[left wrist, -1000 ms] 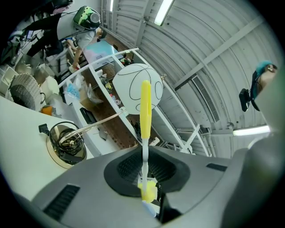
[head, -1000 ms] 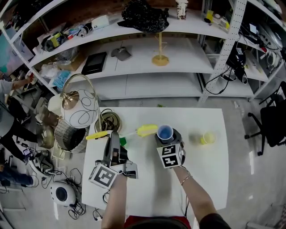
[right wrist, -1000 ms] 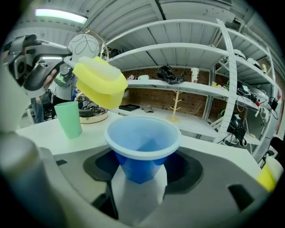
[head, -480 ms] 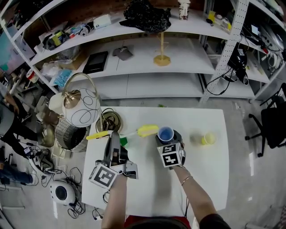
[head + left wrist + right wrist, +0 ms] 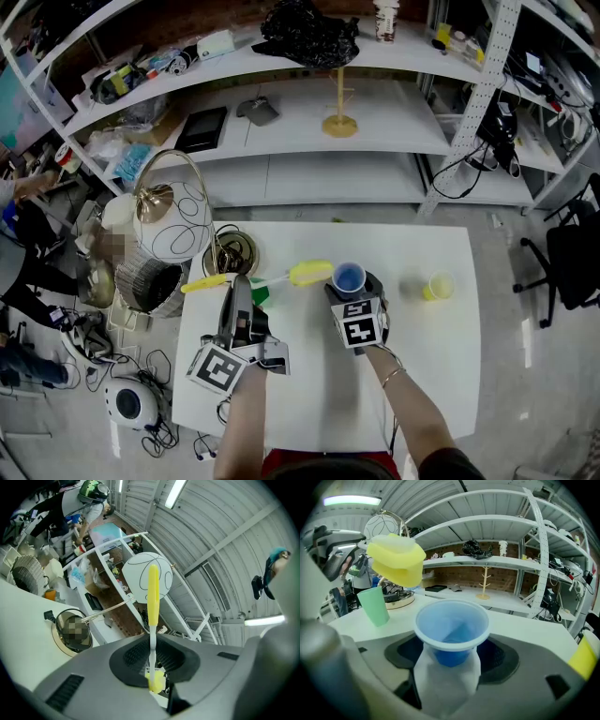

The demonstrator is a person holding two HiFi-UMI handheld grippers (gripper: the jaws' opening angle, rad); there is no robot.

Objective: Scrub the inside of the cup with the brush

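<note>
The brush (image 5: 307,273) is clamped by its thin shaft in the left gripper (image 5: 154,670). Its yellow head is held just beside the rim of the blue cup (image 5: 452,625), not inside it. The cup is found toward the far edge of the worktop (image 5: 427,366), near that edge's middle, between the jaws of the right gripper (image 5: 449,677). These jaws have just been opening and are spread wide, and the pads seem not to be pressed on the cup. No scrubbing is under way, and whether it is already done cannot be judged. The cup's base is hidden, so its footing is unconfirmed.
</note>
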